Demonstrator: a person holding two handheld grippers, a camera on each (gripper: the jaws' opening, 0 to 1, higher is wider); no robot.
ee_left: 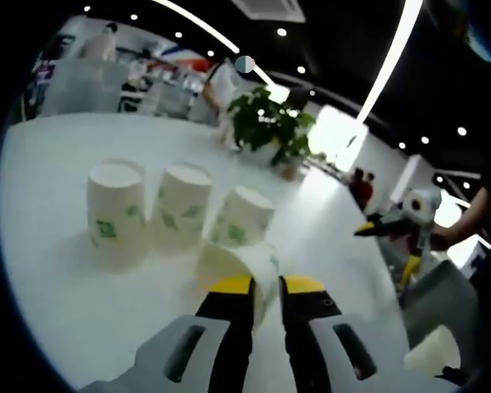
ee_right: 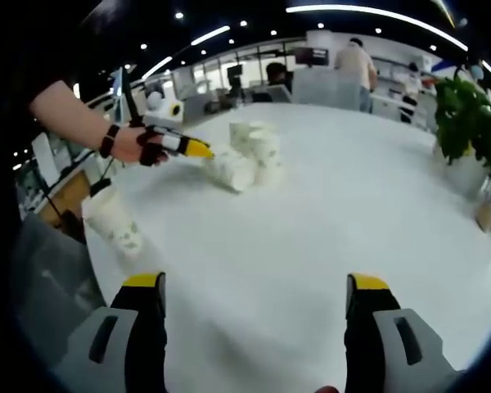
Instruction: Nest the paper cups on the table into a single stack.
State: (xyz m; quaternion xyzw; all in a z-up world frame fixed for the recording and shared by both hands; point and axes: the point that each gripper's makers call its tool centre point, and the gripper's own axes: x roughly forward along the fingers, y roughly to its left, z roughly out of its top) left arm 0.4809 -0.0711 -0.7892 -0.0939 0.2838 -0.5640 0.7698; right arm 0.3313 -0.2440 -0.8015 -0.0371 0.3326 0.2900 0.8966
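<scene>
Three white paper cups with green print stand upside down in a row on the white table [ee_left: 57,311]: a left cup [ee_left: 114,209], a middle cup [ee_left: 182,205] and a right cup [ee_left: 244,214]. My left gripper [ee_left: 266,285] is shut on the wall of a fourth cup [ee_left: 237,264], which lies tilted just in front of the row. In the right gripper view that cup [ee_right: 229,170] sits at the yellow tip of the left gripper [ee_right: 198,150], beside the row of cups [ee_right: 258,141]. My right gripper [ee_right: 258,286] is open wide over bare table with nothing between its jaws, and it also shows as the other gripper [ee_left: 393,221] at the far right.
Another cup [ee_right: 119,223] stands by the table's near-left edge. A potted plant [ee_left: 270,123] stands at the table's far side, and it is the plant [ee_right: 475,123] near the right edge. People stand in the background beyond the table.
</scene>
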